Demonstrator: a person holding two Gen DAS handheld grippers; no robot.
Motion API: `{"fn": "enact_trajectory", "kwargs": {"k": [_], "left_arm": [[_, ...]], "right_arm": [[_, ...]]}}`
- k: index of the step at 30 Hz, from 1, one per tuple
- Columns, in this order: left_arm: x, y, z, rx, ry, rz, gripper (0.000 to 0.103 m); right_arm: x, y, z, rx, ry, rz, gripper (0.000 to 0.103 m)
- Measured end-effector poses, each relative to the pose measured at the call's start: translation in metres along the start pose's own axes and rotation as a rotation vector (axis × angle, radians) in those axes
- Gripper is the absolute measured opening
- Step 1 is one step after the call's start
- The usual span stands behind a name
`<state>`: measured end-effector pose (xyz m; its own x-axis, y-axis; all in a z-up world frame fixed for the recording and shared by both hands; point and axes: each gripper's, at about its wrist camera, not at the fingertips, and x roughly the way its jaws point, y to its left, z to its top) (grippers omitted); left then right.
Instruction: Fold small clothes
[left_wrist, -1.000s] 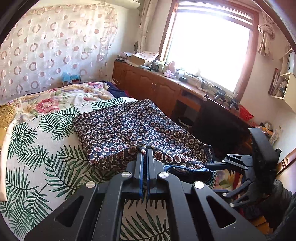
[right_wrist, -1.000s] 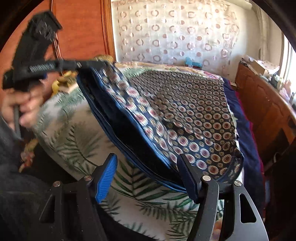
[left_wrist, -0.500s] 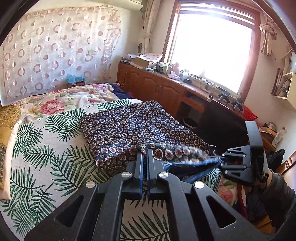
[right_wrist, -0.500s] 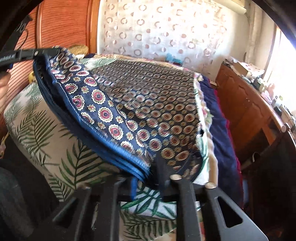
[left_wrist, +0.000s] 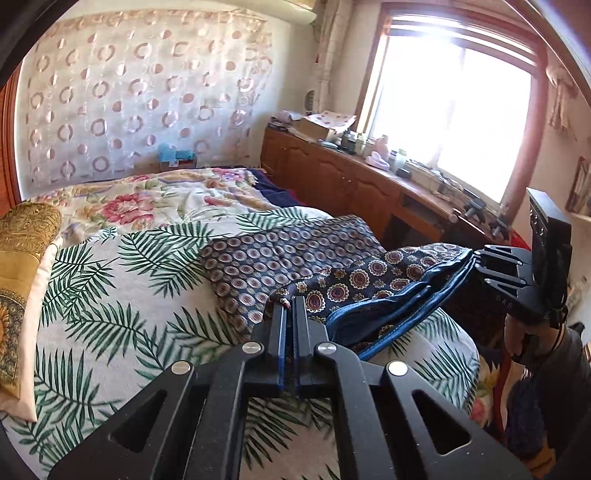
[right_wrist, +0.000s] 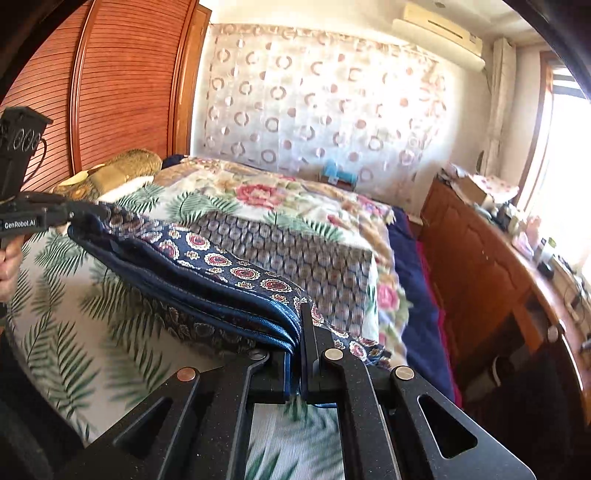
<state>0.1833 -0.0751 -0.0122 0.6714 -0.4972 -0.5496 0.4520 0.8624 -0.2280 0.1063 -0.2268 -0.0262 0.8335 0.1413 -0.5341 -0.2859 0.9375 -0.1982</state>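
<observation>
**Q:** Judging from both wrist views, which step of the fold was in hand?

**A:** The carry-over, apparently. The left claw (left_wrist: 290, 306) was clamped on one corner of the patterned navy garment (left_wrist: 369, 284), and the right claw (right_wrist: 299, 325) was pinched shut on the opposite corner, where several blue-piped layers were bunched together. The edge between the two claws hung taut and clear of the bed (left_wrist: 110, 295); the rest of the garment lay flat on the palm-leaf bedspread, near the bed's window-side edge.

**Q:** Where was the garment relative to other bedding?

**A:** It lay on the leaf-print cover, short of the floral quilt (right_wrist: 258, 195) and well apart from the gold pillow (left_wrist: 26, 236).

**Q:** What would the next move call for?

**A:** Probably both claws travelling together, level with each other, over the resting half, so that the lifted edge lands on the far edge. Uneven travel would likely skew the fold.

**Q:** Any risk?

**A:** Only a thin margin of cloth showed in each claw; too much tension between them might pull a corner free.
</observation>
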Motion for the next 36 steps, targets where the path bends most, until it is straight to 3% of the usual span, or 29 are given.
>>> {"fn": "enact_trajectory", "kwargs": {"k": [13, 25, 26, 28, 30, 32, 36], "left_arm": [[0.075, 0.033, 0.051, 0.002, 0.047, 0.066, 0.003], [0.106, 0.054, 0.057, -0.028, 0.113, 0.055, 0.004], [0.105, 0.054, 0.057, -0.026, 0.112, 0.049, 0.008], [0.101, 0.051, 0.058, -0.005, 0.098, 0.06, 0.028], [0.094, 0.05, 0.058, 0.013, 0.065, 0.087, 0.059], [0.088, 0.054, 0.059, 0.001, 0.041, 0.079, 0.074], [0.089, 0.06, 0.057, -0.006, 0.052, 0.098, 0.075]], "right_arm": [[0.092, -0.033, 0.029, 0.034, 0.0, 0.035, 0.003], [0.13, -0.038, 0.043, 0.038, 0.075, 0.064, 0.003], [0.131, -0.039, 0.044, 0.041, 0.08, 0.062, 0.003], [0.136, -0.042, 0.044, 0.05, 0.096, 0.067, 0.003], [0.141, -0.045, 0.046, 0.055, 0.107, 0.068, 0.003], [0.142, -0.045, 0.048, 0.055, 0.112, 0.072, 0.003], [0.142, -0.047, 0.054, 0.065, 0.119, 0.074, 0.003]]}}
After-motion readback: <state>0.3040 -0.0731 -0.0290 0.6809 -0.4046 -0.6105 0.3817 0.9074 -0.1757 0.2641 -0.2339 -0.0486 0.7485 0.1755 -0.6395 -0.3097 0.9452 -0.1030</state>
